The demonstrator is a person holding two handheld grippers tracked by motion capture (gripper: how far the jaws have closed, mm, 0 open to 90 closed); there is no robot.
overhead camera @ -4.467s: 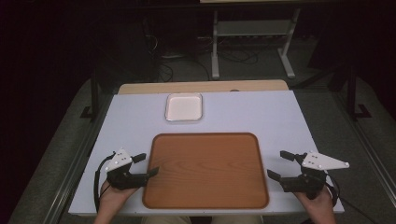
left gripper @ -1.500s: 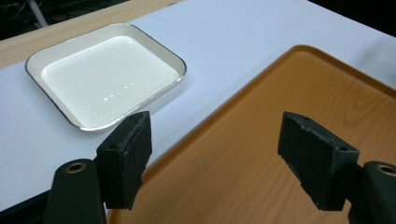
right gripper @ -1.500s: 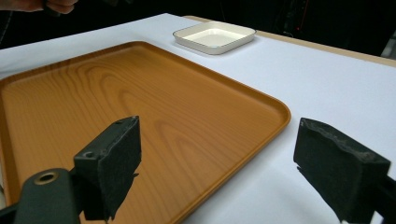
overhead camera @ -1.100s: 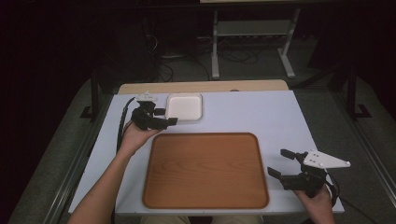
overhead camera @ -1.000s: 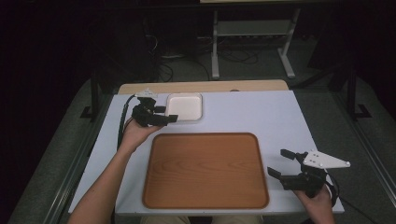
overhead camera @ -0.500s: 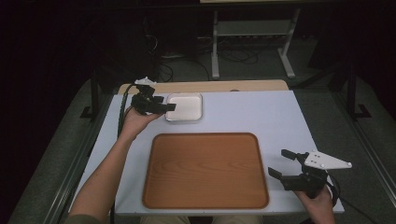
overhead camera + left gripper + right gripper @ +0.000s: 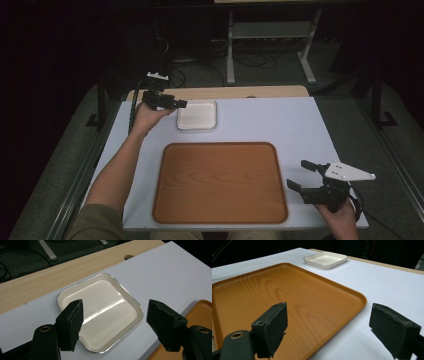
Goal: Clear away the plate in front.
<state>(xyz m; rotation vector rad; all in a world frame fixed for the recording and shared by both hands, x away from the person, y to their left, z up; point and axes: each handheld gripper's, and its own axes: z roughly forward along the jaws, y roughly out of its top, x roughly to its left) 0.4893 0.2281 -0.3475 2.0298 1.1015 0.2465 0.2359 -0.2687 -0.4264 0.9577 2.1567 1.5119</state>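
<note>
Beneath wide left tongs [image 7: 113, 322]: white dish [image 7: 105, 305]; right tongs [image 7: 337, 330] wide nr wooden tray [image 7: 274, 295].

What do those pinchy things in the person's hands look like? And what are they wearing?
Both are black. The left gripper trails a dark cable and carries a small pale plate on top. The right gripper has a grey three-cornered plate with little holes. Up close, each has two chunky black jaws with rough, foam-like pads, fixed by round brass-coloured rivets. The forearms are bare; an olive-green sleeve covers the left upper arm.
</note>
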